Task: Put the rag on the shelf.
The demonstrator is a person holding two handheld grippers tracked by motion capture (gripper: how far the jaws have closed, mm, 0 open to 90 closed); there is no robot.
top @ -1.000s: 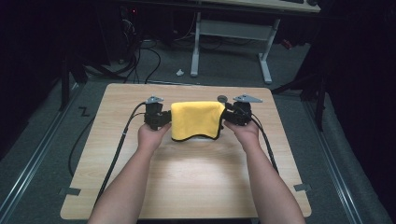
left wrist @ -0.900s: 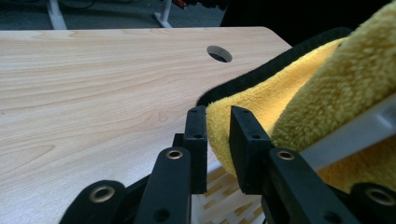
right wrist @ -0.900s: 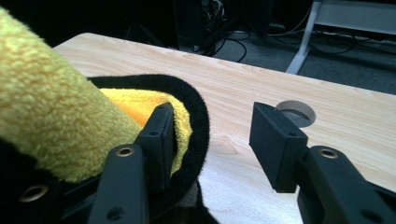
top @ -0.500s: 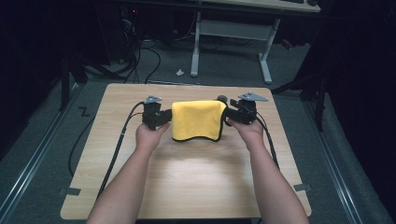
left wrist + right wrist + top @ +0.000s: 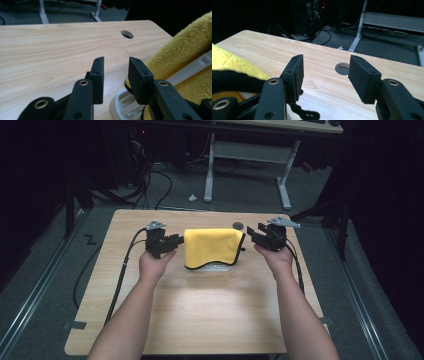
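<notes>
A yellow towel (image 5: 212, 247) with a black edge trim hangs over a small white rack (image 5: 216, 268) at the middle of the wooden table (image 5: 200, 320). My left gripper (image 5: 179, 240) stands open just left of the towel, nothing between its jaws. In the left gripper view its own gripper (image 5: 116, 75) gapes beside the towel (image 5: 185, 52) and the rack's white base (image 5: 122, 102). My right gripper (image 5: 249, 235) is open a short way off the towel's right edge. The right gripper view shows its gripper (image 5: 325, 72) empty, with the towel (image 5: 232, 63) at the left.
A round cable hole (image 5: 238, 225) lies in the table behind the towel, seen too as the hole (image 5: 343, 68) ahead of the right jaws. Beyond the far edge are a white desk frame (image 5: 247, 155) and floor cables (image 5: 150, 180). Gripper cables trail along both table sides.
Both grippers have drawn outward from the towel's sides, the right one farther, and their jaws now stand apart from the cloth. The towel stays draped on the rack.
</notes>
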